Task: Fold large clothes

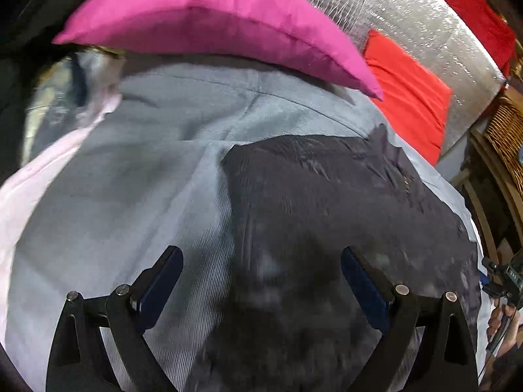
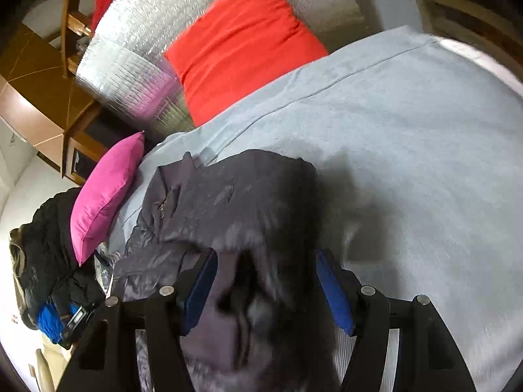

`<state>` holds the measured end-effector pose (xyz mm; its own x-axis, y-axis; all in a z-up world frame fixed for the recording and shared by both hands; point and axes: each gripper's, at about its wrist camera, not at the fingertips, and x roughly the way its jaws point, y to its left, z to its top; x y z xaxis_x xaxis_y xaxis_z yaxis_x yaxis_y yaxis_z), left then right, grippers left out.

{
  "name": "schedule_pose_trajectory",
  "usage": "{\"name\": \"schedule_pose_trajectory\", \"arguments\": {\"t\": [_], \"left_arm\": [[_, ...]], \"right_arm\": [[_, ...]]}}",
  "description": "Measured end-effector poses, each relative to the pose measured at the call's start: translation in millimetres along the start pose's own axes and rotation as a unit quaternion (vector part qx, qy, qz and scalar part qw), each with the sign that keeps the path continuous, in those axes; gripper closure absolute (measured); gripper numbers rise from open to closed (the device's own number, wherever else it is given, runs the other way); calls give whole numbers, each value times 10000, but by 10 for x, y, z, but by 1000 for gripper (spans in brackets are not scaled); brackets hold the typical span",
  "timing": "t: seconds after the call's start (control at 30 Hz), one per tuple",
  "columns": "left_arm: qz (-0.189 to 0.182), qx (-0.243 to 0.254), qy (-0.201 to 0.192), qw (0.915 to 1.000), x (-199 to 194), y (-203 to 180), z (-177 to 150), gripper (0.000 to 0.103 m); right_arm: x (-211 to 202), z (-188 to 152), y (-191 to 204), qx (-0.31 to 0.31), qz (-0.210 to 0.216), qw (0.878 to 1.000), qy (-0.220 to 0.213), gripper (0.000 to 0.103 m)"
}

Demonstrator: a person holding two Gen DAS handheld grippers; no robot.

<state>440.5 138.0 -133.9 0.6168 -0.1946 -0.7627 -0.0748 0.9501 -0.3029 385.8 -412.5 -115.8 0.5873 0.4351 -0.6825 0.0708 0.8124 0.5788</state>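
A large dark padded jacket (image 1: 327,215) lies on a pale blue bedspread (image 1: 130,179). In the left wrist view my left gripper (image 1: 261,254) is open, its blue-padded fingers (image 1: 163,281) spread wide just above the jacket's left edge and the bedspread. In the right wrist view the jacket (image 2: 235,202) lies crumpled, with a collar or sleeve part bunched at the left. My right gripper (image 2: 266,258) is open over its near end; dark fabric lies between the fingers (image 2: 333,290), blurred, and I cannot tell whether it touches them.
A pink cushion (image 1: 212,23) and a red cushion (image 1: 408,98) lie at the head of the bed against a silver foil panel (image 1: 408,16). A heap of dark clothes (image 2: 42,248) sits beside the pink cushion (image 2: 104,192). Wooden furniture (image 2: 42,91) and wicker (image 1: 506,137) stand alongside.
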Motion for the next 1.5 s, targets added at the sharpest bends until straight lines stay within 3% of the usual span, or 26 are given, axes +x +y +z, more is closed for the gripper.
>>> {"name": "schedule_pose_trajectory", "arguments": {"t": [0.1,0.13,0.17,0.23,0.27,0.3,0.37,0.47,0.63,0.7,0.73,0.77,0.83,0.93,1.0,1.1,1.13,1.17,1.2,1.27,1.33,1.37,1.43,1.5], "left_arm": [[56,-56,126,9999,254,44,172,6],[44,-101,124,9999,302,68,220,6],[-4,-180,102,9998,351,88,278,7],[-91,-45,180,9998,419,56,371,79],[40,135,285,9995,444,3,408,91],[109,288,64,9995,396,-58,432,92],[151,572,-66,9982,415,-136,403,92],[540,705,119,9960,593,-121,298,91],[1178,1066,-427,9864,286,-290,311,71],[1251,1141,-861,9818,54,-412,290,47],[1246,1165,-1063,9796,-61,-477,273,42],[1141,1206,-1355,9768,-220,-638,218,39],[809,1414,-1452,9759,-315,-949,142,38],[109,1981,-1195,9728,-290,-1660,-129,38],[-467,2408,-917,9651,-159,-2270,-429,38],[-986,2871,-632,9507,23,-3010,-849,38],[-1093,2982,-597,9464,63,-3198,-980,38],[-1223,3127,-531,9404,114,-3425,-1135,38],[-1312,3225,-493,9361,152,-3543,-1233,38],[-1411,3393,-447,9290,262,-3790,-1409,38],[-1299,3495,-242,9276,424,-3889,-1481,38],[-1222,3465,-42,9300,544,-3909,-1513,38],[-1128,3480,-13,9307,642,-3917,-1571,38],[-1058,3547,-63,9290,675,-3926,-1577,39]], "right_arm": [[153,77,-17,-104,2,9999,95,37],[192,95,-11,-154,57,9997,154,45],[207,102,-3,-246,33,9995,189,71],[233,147,76,-487,-172,9983,262,86],[197,167,149,-654,-247,9974,198,91],[110,172,295,-955,-333,9949,54,91],[-8,151,465,-1477,-548,9872,-255,92],[393,125,202,-1221,-1284,9838,274,92],[165,127,75,-586,-585,9965,-111,85],[68,151,29,-366,-342,9986,-140,81],[25,156,12,-290,-278,9991,-168,80],[-7,157,-22,-205,-217,9994,-198,80],[-19,168,-71,1,-70,9998,-200,80],[121,210,-86,70,-81,9999,-50,79],[195,248,-109,93,-38,9999,116,79],[280,311,-138,86,-106,9996,263,74],[289,325,-151,98,-82,9994,308,65],[279,327,-162,80,-84,9994,317,40],[246,323,-177,49,-110,9996,275,28],[172,313,-219,-6,-72,9999,102,22],[178,316,-282,55,72,9998,160,25],[229,314,-279,-24,116,9996,268,44],[392,302,-185,-383,-38,9973,622,85],[389,346,13,-810,-307,9950,500,93]]}}
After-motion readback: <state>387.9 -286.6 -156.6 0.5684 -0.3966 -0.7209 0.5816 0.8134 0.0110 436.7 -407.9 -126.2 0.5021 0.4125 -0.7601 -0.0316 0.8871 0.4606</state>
